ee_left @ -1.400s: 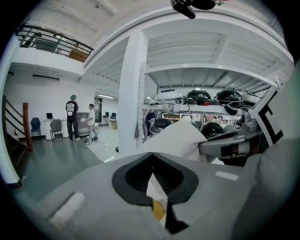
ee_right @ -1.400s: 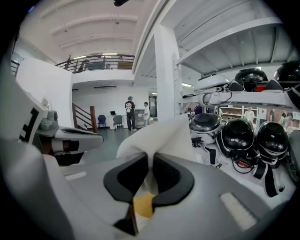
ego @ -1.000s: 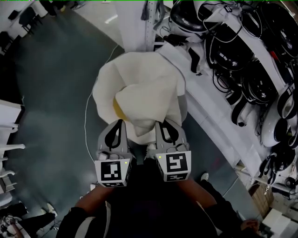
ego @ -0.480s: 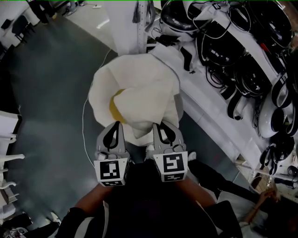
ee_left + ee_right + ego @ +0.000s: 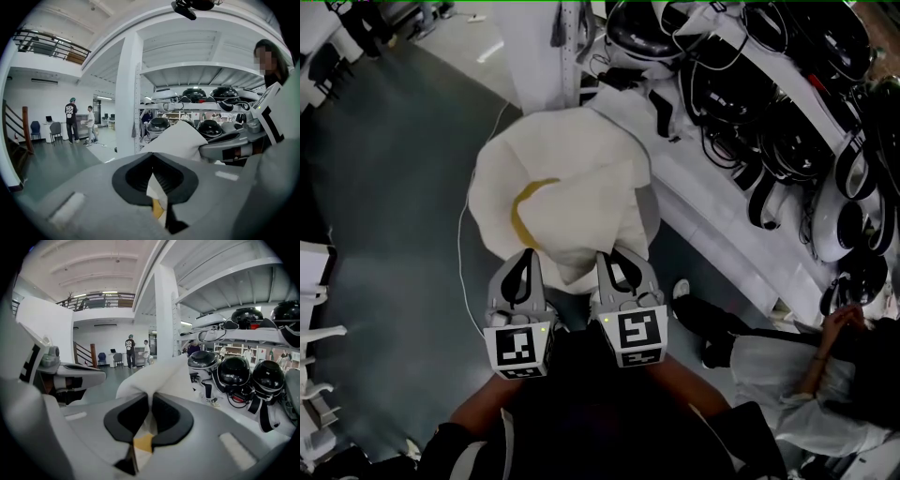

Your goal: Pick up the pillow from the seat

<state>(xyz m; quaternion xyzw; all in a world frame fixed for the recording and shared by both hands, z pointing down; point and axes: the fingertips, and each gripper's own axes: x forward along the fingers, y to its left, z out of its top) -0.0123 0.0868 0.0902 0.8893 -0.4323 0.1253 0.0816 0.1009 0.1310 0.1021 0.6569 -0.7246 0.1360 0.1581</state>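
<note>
A cream pillow (image 5: 562,192) with a yellow trim hangs in the air above the floor, held by its near edge. My left gripper (image 5: 528,259) is shut on the pillow's fabric (image 5: 157,194) at its lower left. My right gripper (image 5: 612,260) is shut on the same edge a little to the right, with cream cloth and a yellow strip (image 5: 143,441) pinched between the pads. Both grippers sit side by side close to my body. The seat is not in view.
A white shelf rack (image 5: 741,202) full of black and white helmets (image 5: 727,89) runs along the right. A white pillar (image 5: 539,47) stands beyond the pillow. A seated person (image 5: 806,375) is at the lower right. Grey floor (image 5: 384,206) lies to the left.
The pillow and both grippers have shifted slightly left and up in the head view. A seated person has come into view at the lower right. More of the yellow trim shows.
</note>
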